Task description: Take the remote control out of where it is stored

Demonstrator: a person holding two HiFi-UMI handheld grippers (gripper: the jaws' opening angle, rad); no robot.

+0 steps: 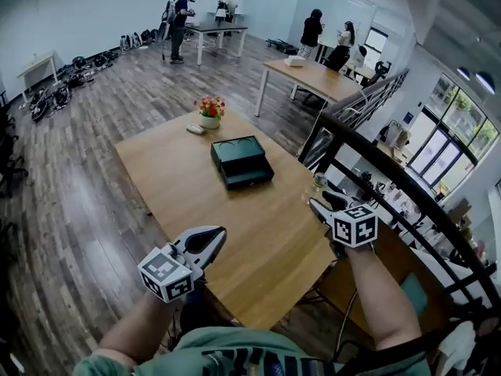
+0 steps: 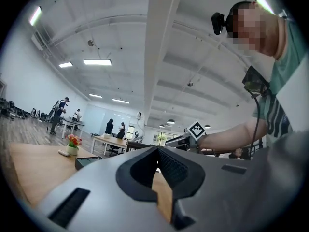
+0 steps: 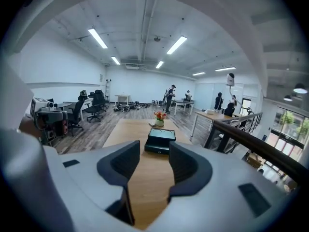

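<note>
Two claws in view, both empty. Left claw (image 2: 157, 151): pads together at the tips, nothing between them; only a sliver of wood shows through the gap lower down. It points level across the near end of the tabletop (image 1: 180, 202), toward the right claw, and its marker cube (image 1: 166, 275) is over the near left edge. Right claw (image 3: 153, 151): jaws apart, nothing between them but bare wood. It is tilted down along the length of the tabletop, at the near right edge.

Storage item: one flat dark green box (image 1: 241, 161), lying near the middle of the tabletop and well apart from both claws. It lines up with the gap of the right claw. Its top carries two shallow round recesses, and a lower tier juts out on the side nearest the person. The remote control does not show in any view.

Beyond the box, at the far end, stands a small pot of flowers (image 1: 209, 112). A small pale flat object (image 1: 196, 129) lies just beside the pot; I cannot tell what it is.

Surroundings: a dark railing (image 1: 391, 171) runs along the right side. Several people stand at tables farther down the room, on a wooden floor.
</note>
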